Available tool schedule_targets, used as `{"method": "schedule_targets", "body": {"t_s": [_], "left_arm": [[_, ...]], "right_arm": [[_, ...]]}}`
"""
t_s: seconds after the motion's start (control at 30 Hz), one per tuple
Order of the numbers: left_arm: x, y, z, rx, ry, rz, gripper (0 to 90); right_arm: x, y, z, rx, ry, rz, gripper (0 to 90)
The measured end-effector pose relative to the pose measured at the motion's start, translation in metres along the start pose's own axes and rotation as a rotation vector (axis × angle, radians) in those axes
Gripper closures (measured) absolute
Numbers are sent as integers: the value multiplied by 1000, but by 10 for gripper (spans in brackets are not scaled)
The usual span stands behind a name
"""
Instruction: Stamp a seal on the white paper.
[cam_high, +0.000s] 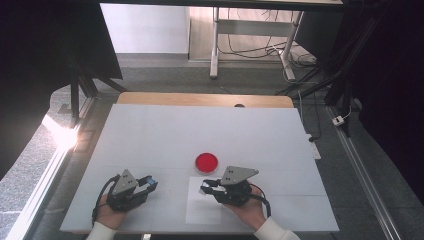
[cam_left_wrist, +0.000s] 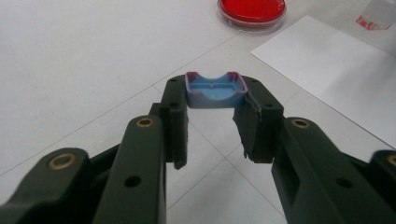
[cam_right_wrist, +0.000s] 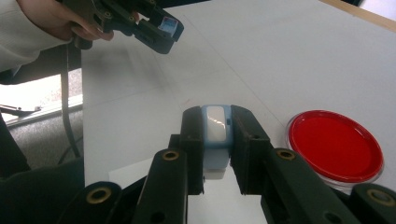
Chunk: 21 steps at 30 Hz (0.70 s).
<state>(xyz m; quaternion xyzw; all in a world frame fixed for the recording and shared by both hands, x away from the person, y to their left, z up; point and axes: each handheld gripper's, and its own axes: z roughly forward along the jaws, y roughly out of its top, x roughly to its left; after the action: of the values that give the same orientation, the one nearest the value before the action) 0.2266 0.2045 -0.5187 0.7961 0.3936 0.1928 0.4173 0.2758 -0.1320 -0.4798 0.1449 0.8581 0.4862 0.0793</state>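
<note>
Left gripper (cam_left_wrist: 212, 109): closed on a blue cap (cam_left_wrist: 215, 89), hollow side up, held clear above the counter (cam_high: 150, 135) near its front left corner.
Right gripper (cam_right_wrist: 215, 140): clamped on a small blue-and-white container (cam_right_wrist: 215, 135), over the white sheet (cam_high: 202, 207) at the front edge, likely for recapping.
Red dish (cam_high: 206, 161): mid-counter, just beyond.

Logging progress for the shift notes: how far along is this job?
Done: both pieces are picked up. In hand: the left claw is shut on a small blue plastic cap with red-stained edges; the right claw is shut on a pale blue-and-white block. Left: nothing has reached the round red-filled dish yet.
</note>
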Motion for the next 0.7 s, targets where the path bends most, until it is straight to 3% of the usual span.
{"method": "schedule_targets", "body": {"t_s": [0.23,0.7], "left_arm": [[-1,0,1,2,1,0,651],[0,0,0,1,0,1,651]], "right_arm": [[-1,-2,1,0,-9,3,751],[-4,-9,10,76,-39,-4,751]]}}
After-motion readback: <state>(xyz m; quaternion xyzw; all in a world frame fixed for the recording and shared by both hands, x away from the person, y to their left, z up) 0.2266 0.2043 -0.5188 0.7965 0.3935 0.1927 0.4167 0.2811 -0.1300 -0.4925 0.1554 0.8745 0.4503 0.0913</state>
